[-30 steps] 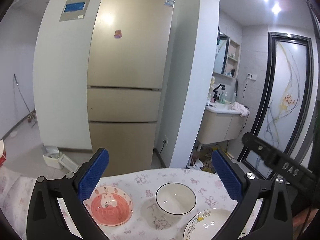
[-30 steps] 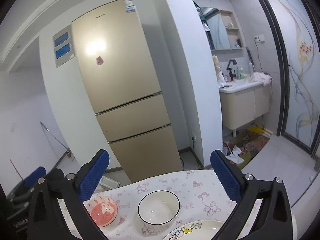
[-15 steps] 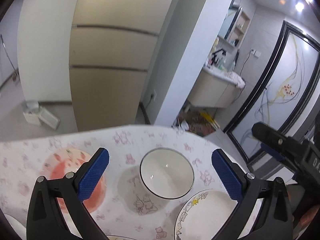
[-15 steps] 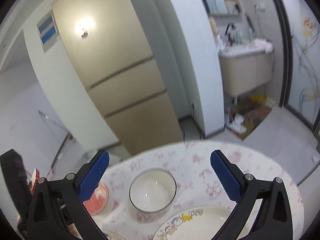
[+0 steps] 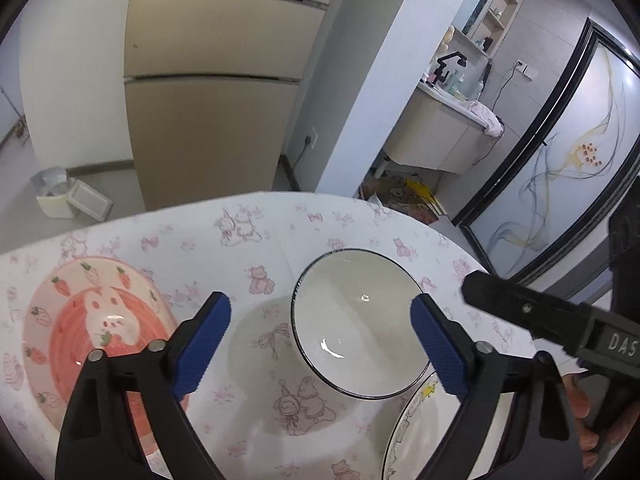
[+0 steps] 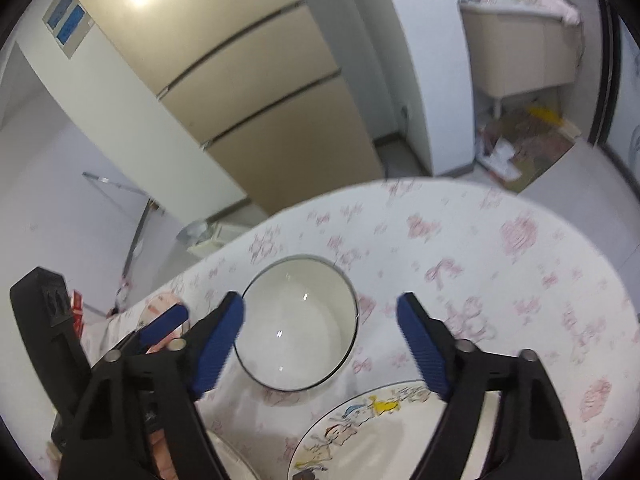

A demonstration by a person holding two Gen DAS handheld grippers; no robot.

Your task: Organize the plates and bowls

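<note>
On the tablecloth stands a white bowl (image 5: 356, 320) (image 6: 298, 324) with a thin dark rim. Left of it lies a pink bunny plate (image 5: 92, 328), mostly hidden in the right wrist view. A white plate with a cartoon border (image 5: 416, 436) (image 6: 380, 440) lies nearest me. My left gripper (image 5: 320, 304) hovers above the bowl, its jaws closing with nothing touching the blue pads. My right gripper (image 6: 320, 304) hangs over the bowl's right rim, its jaws closing too, pads touching nothing. The right gripper's black body (image 5: 540, 320) sits close on the right.
The table's (image 6: 520, 240) rounded far edge drops to the floor. Beyond stand a beige fridge (image 5: 216, 80), a white wall pillar (image 5: 372, 80), a washbasin cabinet (image 5: 440, 136) and a glass door (image 5: 568, 168). Another plate rim (image 6: 228, 456) shows at the bottom left.
Both grippers have sunk and tipped down toward the table, so the dishes fill more of each view. The jaws of both have narrowed.
</note>
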